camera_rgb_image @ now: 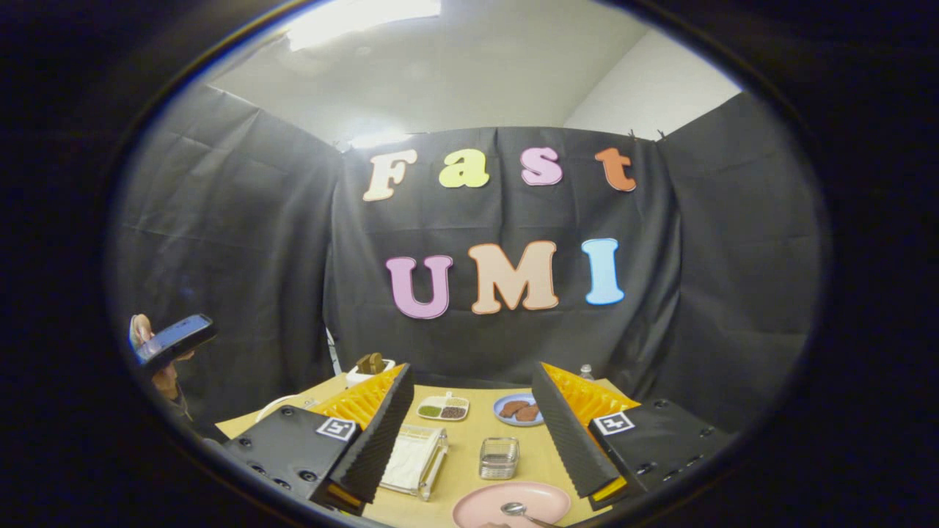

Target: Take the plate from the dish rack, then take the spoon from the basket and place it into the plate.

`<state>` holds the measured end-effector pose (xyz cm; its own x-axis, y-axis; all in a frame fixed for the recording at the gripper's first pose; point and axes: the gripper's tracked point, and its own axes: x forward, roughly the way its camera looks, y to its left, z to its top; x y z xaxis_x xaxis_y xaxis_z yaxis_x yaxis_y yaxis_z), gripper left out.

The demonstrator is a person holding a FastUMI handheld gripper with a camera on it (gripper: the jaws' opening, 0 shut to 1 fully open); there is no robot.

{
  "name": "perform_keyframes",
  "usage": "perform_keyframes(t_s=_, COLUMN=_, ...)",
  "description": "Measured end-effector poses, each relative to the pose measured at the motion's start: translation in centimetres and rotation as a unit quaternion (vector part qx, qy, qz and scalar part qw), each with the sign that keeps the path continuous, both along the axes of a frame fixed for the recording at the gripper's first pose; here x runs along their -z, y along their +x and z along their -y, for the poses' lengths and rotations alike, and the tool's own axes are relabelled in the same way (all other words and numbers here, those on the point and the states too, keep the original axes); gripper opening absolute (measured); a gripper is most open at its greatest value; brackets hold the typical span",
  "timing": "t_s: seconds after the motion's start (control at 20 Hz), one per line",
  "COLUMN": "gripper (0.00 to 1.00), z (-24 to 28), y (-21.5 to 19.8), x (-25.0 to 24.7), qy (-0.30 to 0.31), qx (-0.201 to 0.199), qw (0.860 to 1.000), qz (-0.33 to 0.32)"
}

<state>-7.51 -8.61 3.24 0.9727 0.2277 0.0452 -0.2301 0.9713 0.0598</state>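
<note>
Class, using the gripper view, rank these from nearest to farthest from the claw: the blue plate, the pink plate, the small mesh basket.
The claw is open, holding nothing.
1. Pink plate: nearest, low between the fingers, with a spoon in it.
2. Mesh basket: just beyond the pink plate, mid-table.
3. Blue plate: farthest, near the table's back edge, beside a divided dish.

You are getting bright light from a glowing white ceiling panel [363, 22] above the booth; it is blowing out to pure glare. Below that panel, the wooden tabletop [469, 440] is lying evenly lit, with soft shadows only. The fisheye is bending straight edges near the rim, where sharpness is falling off and darkening.

The gripper [477, 458] is standing with its fingers wide apart, holding nothing.
</note>
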Motion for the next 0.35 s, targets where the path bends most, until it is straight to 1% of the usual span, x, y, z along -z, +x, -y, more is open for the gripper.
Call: perform_keyframes(t_s=0.35, gripper=1.00, z=0.10, y=-0.29, x=-0.45, qy=-0.006, qx=-0.003, qw=1.000, qz=0.003)
